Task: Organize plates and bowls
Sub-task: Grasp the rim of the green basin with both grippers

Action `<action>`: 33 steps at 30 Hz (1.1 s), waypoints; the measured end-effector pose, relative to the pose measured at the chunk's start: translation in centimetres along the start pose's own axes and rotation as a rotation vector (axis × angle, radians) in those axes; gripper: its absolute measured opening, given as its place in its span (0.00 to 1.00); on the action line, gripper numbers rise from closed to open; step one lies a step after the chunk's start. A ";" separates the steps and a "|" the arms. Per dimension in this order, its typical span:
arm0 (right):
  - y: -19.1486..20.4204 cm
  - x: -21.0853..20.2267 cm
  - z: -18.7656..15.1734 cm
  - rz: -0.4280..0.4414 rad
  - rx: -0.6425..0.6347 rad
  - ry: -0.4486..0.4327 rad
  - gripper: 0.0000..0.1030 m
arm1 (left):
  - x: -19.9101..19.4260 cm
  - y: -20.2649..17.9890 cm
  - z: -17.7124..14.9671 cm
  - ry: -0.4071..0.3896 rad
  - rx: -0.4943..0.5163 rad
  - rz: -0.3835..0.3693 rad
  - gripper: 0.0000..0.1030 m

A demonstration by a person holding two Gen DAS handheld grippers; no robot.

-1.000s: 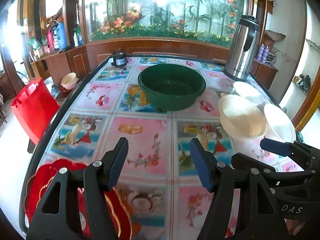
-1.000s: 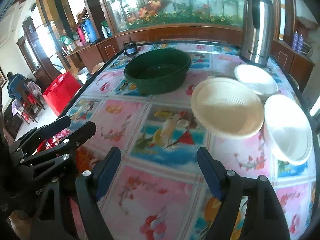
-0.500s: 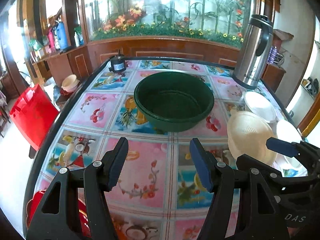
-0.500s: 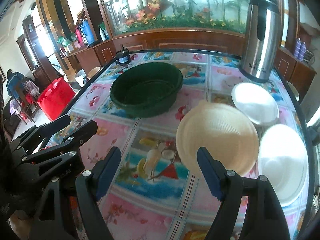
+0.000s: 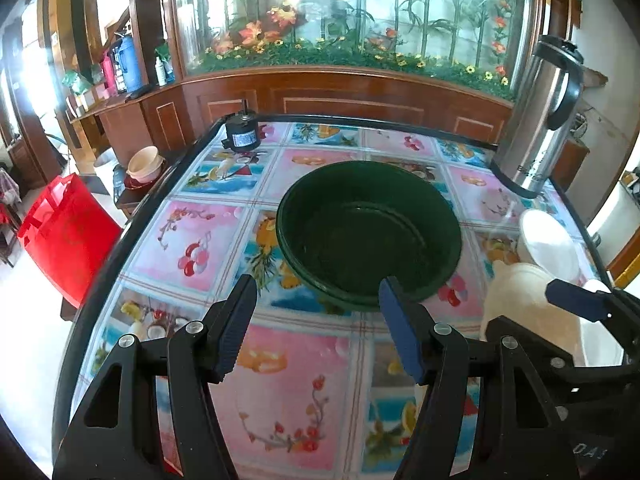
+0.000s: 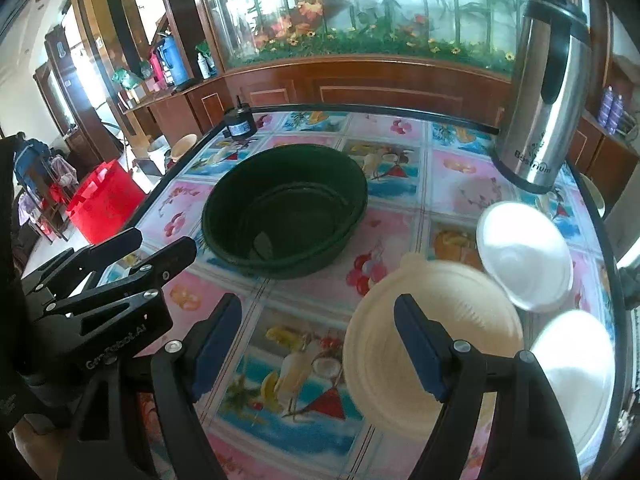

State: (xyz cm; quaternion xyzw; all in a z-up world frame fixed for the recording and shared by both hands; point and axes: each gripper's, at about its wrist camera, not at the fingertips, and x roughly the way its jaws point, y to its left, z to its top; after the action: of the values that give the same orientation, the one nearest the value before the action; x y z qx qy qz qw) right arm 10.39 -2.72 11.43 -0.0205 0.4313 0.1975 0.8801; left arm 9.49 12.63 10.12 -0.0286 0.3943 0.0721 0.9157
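A dark green basin (image 5: 370, 234) (image 6: 284, 210) sits empty in the middle of the tiled table. To its right lie a cream plate (image 6: 404, 344) (image 5: 520, 308), a white plate (image 6: 522, 256) (image 5: 548, 244) behind it, and another white plate (image 6: 576, 368) at the right edge. My left gripper (image 5: 316, 326) is open and empty, just short of the basin's near rim. My right gripper (image 6: 320, 350) is open and empty, low over the table with its right finger above the cream plate. The left gripper also shows in the right wrist view (image 6: 120, 264).
A steel thermos jug (image 5: 538, 120) (image 6: 544, 92) stands at the table's back right. A small black device (image 5: 241, 136) sits at the back left corner. A red bin (image 5: 60, 236) stands on the floor to the left. A wooden cabinet with an aquarium backs the table.
Both grippers have moved forward over the table toward the basin and the plates, which now look nearer. Both stayed open and empty.
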 end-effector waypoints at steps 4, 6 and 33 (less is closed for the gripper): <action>-0.5 0.9 0.8 0.012 0.011 0.013 0.77 | 1.3 0.3 0.7 0.011 -0.009 0.008 0.63; -0.6 1.5 1.1 0.009 0.012 0.019 0.77 | 1.9 0.6 1.0 0.016 -0.013 0.011 0.63; -3.1 8.5 5.7 0.047 0.069 0.112 0.77 | 10.1 3.0 4.3 0.139 -0.089 -0.019 0.62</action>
State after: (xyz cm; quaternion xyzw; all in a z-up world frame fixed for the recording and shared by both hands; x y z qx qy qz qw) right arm 20.42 -1.57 8.09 0.0089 0.4868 0.2016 0.8499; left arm 19.01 17.18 5.77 -0.0781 0.4528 0.0788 0.8847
